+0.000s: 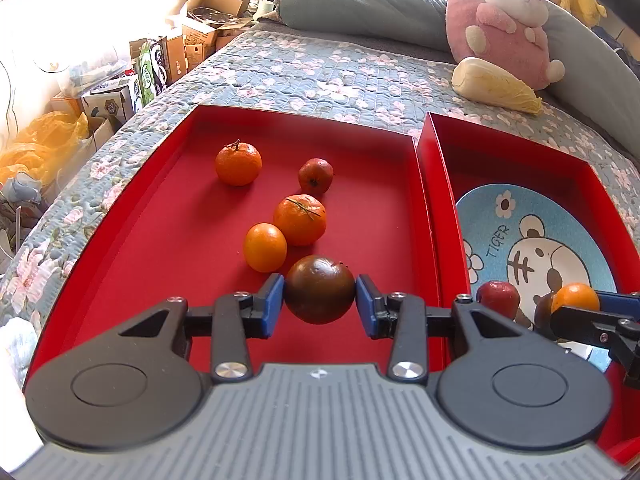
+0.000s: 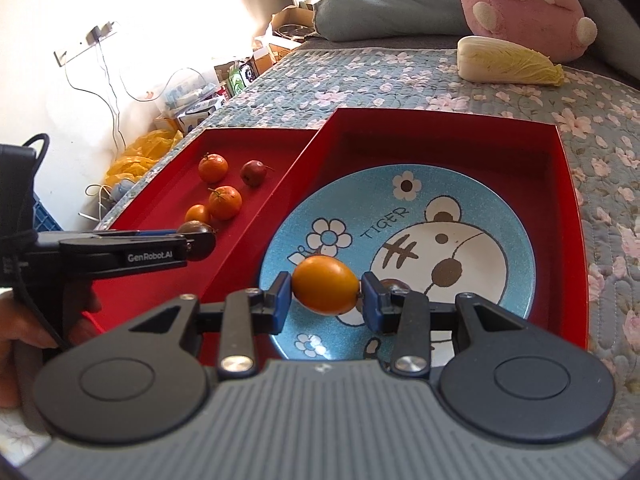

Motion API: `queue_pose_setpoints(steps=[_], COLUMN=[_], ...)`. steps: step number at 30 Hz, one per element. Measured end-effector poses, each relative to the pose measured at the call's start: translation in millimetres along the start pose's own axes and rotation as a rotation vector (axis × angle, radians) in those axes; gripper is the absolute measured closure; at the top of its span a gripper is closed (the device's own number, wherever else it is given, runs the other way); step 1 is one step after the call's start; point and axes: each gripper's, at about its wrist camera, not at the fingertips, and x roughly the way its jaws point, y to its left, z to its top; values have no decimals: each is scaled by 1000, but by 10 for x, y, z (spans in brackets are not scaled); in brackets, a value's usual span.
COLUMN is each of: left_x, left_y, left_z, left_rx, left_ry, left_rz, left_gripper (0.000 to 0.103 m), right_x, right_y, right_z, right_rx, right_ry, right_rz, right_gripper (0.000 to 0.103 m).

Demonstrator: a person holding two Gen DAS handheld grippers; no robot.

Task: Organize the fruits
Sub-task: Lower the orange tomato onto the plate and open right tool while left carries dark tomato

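My left gripper [image 1: 320, 300] is shut on a dark brown round fruit [image 1: 320, 290] low over the left red tray [image 1: 120, 240]. Beyond it in that tray lie two mandarins [image 1: 238, 163] [image 1: 299, 220], a small orange [image 1: 265, 247] and a small red fruit [image 1: 315, 176]. My right gripper [image 2: 325, 292] is shut on an orange fruit [image 2: 325, 285] above the blue tiger plate [image 2: 400, 208] in the right red tray [image 2: 568, 216]. A dark red fruit [image 1: 498, 298] rests on the plate, half hidden behind the right finger in the right wrist view.
Both trays sit side by side on a flowered quilt [image 1: 320, 68]. A napa cabbage [image 1: 496, 86] and a pink plush toy [image 1: 508, 16] lie behind them. Cardboard boxes [image 1: 192, 36] and yellow bags [image 1: 40, 144] crowd the floor left of the bed. A hand [image 2: 24, 332] holds the left gripper.
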Motion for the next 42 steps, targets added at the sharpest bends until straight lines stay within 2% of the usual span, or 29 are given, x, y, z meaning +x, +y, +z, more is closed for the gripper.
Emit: queue_pose_setpoints(steps=[15, 22, 42], left_x=[-32, -93, -223], left_y=[-17, -39, -161], left_z=[4, 15, 45], left_rx=[13, 21, 52], left_ry=[-25, -65, -139], left_rz=[15, 13, -57], left_gripper=[58, 58, 58], right_x=[-58, -61, -119], right_y=[-139, -194, -245], right_z=[-88, -94, -101], right_rx=[25, 31, 32], right_ry=[9, 7, -1], right_rz=[-28, -40, -83], right_gripper=[62, 62, 62])
